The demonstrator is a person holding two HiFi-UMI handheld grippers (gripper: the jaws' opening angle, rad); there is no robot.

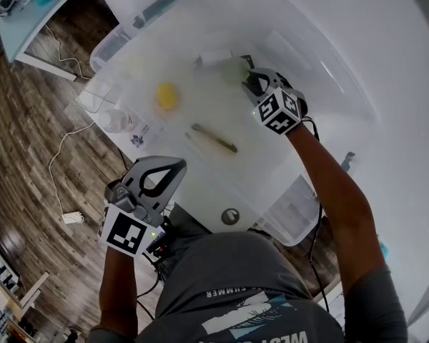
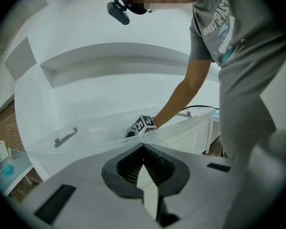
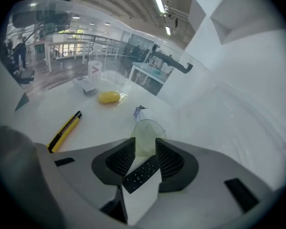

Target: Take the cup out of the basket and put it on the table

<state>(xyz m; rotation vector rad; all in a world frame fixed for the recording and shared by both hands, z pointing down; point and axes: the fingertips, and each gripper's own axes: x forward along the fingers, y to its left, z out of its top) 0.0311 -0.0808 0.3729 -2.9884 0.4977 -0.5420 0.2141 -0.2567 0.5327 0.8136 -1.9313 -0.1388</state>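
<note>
Progress is judged to be early: the cup point(image 3: 148, 132) is seen inside the basket point(image 1: 293, 216), near a yellow knife point(image 3: 64, 130), a remote control point(image 3: 142, 171) and a yellow object point(image 3: 108, 97). The right gripper point(image 3: 145, 142) is held over it with its jaws spread wide. The cup lies at their mouth but is not pressed by the pads. The left gripper point(image 2: 143, 149) is seen closed and empty at the basket's near rim. Gripping, lifting and setting down outside remain to be done.

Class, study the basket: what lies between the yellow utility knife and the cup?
Nothing. The right gripper view shows only bare basket floor between the utility knife and the cup.
</note>
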